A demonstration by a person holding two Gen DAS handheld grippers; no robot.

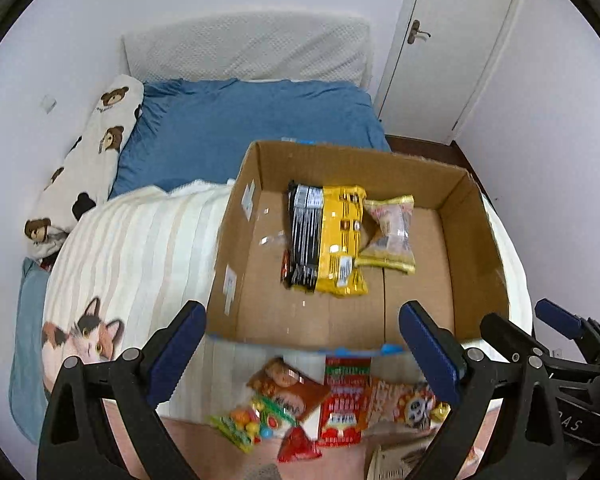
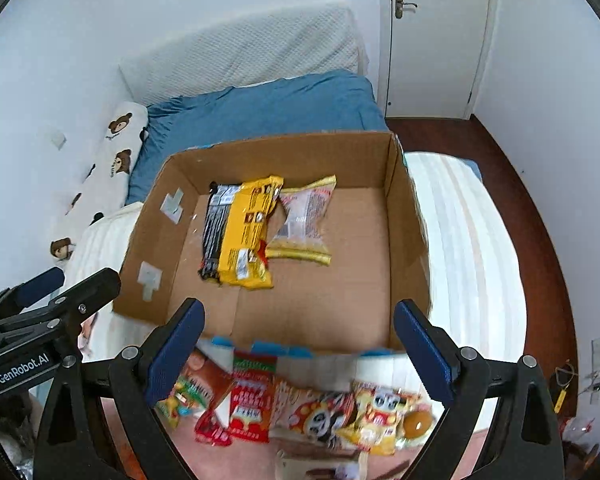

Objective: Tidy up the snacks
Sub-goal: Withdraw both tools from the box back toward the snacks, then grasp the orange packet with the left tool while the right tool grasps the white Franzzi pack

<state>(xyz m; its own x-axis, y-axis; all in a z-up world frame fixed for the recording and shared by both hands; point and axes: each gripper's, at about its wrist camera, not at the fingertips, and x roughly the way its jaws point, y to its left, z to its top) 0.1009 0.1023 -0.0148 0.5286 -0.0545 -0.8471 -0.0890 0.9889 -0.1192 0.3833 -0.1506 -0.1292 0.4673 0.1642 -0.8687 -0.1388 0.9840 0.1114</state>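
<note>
An open cardboard box (image 1: 472, 208) (image 2: 156, 216) stands on the bed. Inside lie a yellow and black snack pack (image 1: 332, 240) (image 2: 244, 232) and a clear pink and yellow packet (image 1: 392, 236) (image 2: 304, 220). Several loose snack packets (image 1: 340, 400) (image 2: 300, 404) lie in a row in front of the box. My left gripper (image 1: 304, 356) is open and empty, above the loose packets at the box's near edge. My right gripper (image 2: 296, 352) is open and empty, above the same row. Each gripper also shows at the edge of the other's view.
The box sits on a striped cream blanket (image 1: 140, 248) with a cat print (image 1: 88, 336). Behind is a blue sheet (image 1: 252, 120), a bear-print pillow (image 1: 96, 148), a white headboard and a white door (image 1: 452, 40). Dark wood floor (image 2: 532, 216) lies to the right.
</note>
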